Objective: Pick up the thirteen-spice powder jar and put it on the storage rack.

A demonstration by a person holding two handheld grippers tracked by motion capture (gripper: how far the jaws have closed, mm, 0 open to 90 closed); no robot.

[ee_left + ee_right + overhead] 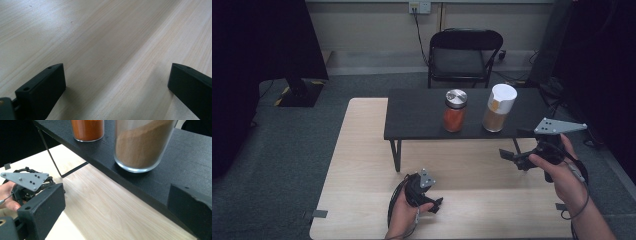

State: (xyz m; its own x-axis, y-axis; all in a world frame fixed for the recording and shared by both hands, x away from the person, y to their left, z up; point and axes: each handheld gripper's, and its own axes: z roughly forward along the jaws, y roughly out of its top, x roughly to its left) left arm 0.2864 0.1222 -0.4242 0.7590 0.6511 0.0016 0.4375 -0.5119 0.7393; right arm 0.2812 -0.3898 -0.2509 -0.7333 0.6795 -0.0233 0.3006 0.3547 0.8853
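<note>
High view first: I take the black shelf (pixel 422 117) as my landmark, a low stand on thin metal legs set on the far half of the pale wooden table (pixel 362 165). On its top stand two jars near each other but apart: the one with orange powder (pixel 454 111) and a metal lid toward the shelf's middle, the taller one with brown powder (pixel 499 108) and a white lid toward its right end. Raised like that, both sit at a height I can meet from the front.

My right gripper (pixel 512 155) hovers just in front of the shelf's right end, level with its edge, jaws spread wide and holding nothing. In the right gripper view the brown jar (pixel 142 145) stands just ahead, so I judge it the one being reached for. My left gripper (pixel 436 204) rests low over the bare table well in front of the shelf, jaws also wide apart and empty, I think simply parked.

I can read no label, brand or writing on either jar.
</note>
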